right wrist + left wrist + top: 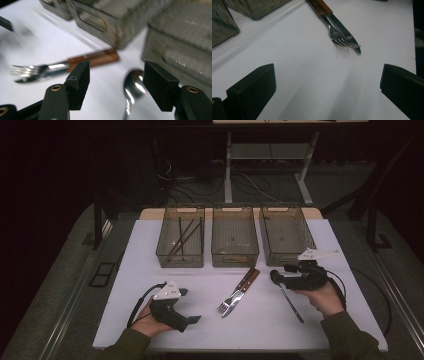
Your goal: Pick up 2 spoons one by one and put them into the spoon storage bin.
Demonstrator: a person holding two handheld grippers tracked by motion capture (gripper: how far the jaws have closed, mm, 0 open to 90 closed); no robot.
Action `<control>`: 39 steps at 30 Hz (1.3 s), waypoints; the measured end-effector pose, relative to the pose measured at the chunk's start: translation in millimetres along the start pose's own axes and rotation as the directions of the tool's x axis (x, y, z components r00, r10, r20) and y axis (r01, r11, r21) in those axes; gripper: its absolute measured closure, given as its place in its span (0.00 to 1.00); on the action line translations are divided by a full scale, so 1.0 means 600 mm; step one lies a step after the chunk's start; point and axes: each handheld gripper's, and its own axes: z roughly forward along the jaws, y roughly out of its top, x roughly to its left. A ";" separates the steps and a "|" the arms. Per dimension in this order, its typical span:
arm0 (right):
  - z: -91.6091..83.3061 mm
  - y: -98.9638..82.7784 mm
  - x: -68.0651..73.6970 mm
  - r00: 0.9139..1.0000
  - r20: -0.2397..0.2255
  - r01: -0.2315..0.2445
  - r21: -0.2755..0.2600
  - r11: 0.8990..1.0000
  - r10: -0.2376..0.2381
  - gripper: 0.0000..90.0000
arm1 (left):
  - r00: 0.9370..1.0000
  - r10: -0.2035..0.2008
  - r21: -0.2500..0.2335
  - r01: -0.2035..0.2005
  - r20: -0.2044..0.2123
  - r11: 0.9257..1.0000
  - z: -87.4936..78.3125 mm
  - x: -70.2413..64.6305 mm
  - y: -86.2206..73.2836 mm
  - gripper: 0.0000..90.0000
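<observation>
Right gripper [116, 85] fingers wide over spoon [133, 86], nothing gripped; left gripper [327, 87] wide, idle; fork [231, 301], knife [246, 288] unsorted on counter [150, 270].

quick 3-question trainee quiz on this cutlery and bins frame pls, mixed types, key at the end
1. True or false: the left bin holds chopsticks.
2. What lies between the open jaws of the right gripper?
A) fork
B) spoon
C) knife
3. Fill in: the fork and the knife lie side by side in front of the ___ bin.

Key
1. True: two dark sticks lie crossed inside it.
2. B: the bowl of the spoon lies between the jaws, not gripped.
3. Middle: their wooden handles point at the middle bin.
</observation>
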 end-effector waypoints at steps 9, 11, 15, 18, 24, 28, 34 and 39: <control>0.026 -0.026 -0.036 0.996 0.069 -0.068 0.041 0.997 0.065 0.50 | 1.000 0.004 0.004 -0.004 0.001 1.000 0.001 0.000 0.000 0.00; 0.035 -0.028 -0.039 0.995 0.070 -0.073 0.054 0.996 0.070 0.52 | 1.000 0.004 0.004 -0.004 0.002 1.000 0.001 0.000 0.000 0.00; 0.050 -0.031 -0.044 0.993 0.083 -0.087 0.064 0.994 0.082 0.55 | 1.000 0.003 0.006 -0.003 0.001 1.000 0.001 -0.001 0.000 0.00; 0.058 -0.032 -0.046 0.992 0.091 -0.090 0.069 0.994 0.083 0.57 | 1.000 0.005 0.007 -0.005 0.002 1.000 0.001 -0.001 0.000 0.00; 0.069 -0.035 -0.046 0.992 0.101 -0.083 0.087 0.993 0.074 0.60 | 1.000 0.003 0.007 -0.003 0.000 1.000 0.001 -0.001 0.000 0.00; 0.074 -0.038 -0.047 0.992 0.104 -0.075 0.089 0.993 0.065 0.60 | 1.000 0.005 0.008 -0.005 0.001 1.000 0.001 -0.001 0.000 0.00; 0.081 -0.039 -0.044 0.993 0.096 -0.072 0.099 0.992 0.062 0.61 | 1.000 0.005 0.008 -0.005 0.001 1.000 0.001 -0.001 0.000 0.00; 0.087 -0.042 -0.041 0.994 0.103 -0.056 0.106 0.993 0.045 0.61 | 1.000 0.006 0.009 -0.006 0.001 1.000 0.001 -0.001 0.000 0.00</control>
